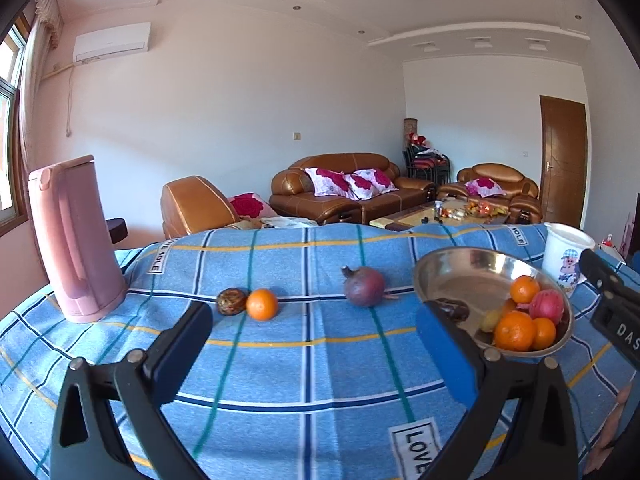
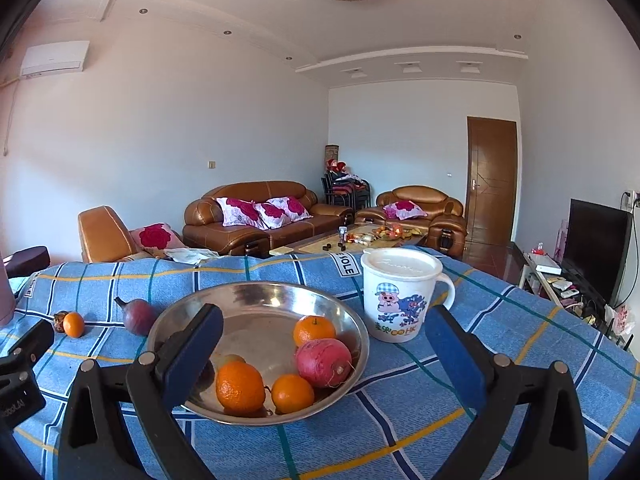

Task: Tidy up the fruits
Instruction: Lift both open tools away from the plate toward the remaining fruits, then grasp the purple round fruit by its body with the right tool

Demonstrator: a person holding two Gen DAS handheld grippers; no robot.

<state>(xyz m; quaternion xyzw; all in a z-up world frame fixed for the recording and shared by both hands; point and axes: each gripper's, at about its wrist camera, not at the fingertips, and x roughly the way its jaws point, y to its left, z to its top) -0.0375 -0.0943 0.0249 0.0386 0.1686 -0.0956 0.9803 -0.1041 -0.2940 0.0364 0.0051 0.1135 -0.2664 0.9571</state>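
Note:
A steel bowl (image 1: pixel 452 268) (image 2: pixel 256 300) sits on the blue checked tablecloth and holds several oranges (image 2: pixel 240 387), a pink-red fruit (image 2: pixel 324 361) and a dark fruit. On the cloth to its left lie a purple fruit (image 1: pixel 364 286) (image 2: pixel 138 316), a loose orange (image 1: pixel 262 304) (image 2: pixel 74 324) and a dark brown fruit (image 1: pixel 231 301) touching it. My left gripper (image 1: pixel 316 332) is open and empty, short of the loose fruits. My right gripper (image 2: pixel 324 344) is open and empty, with its fingers either side of the bowl's near part.
A pink kettle (image 1: pixel 74 240) stands at the cloth's left edge. A white cartoon mug (image 2: pixel 400 294) (image 1: pixel 564 256) with a lid stands right of the bowl. Sofas and a coffee table lie beyond the table's far edge.

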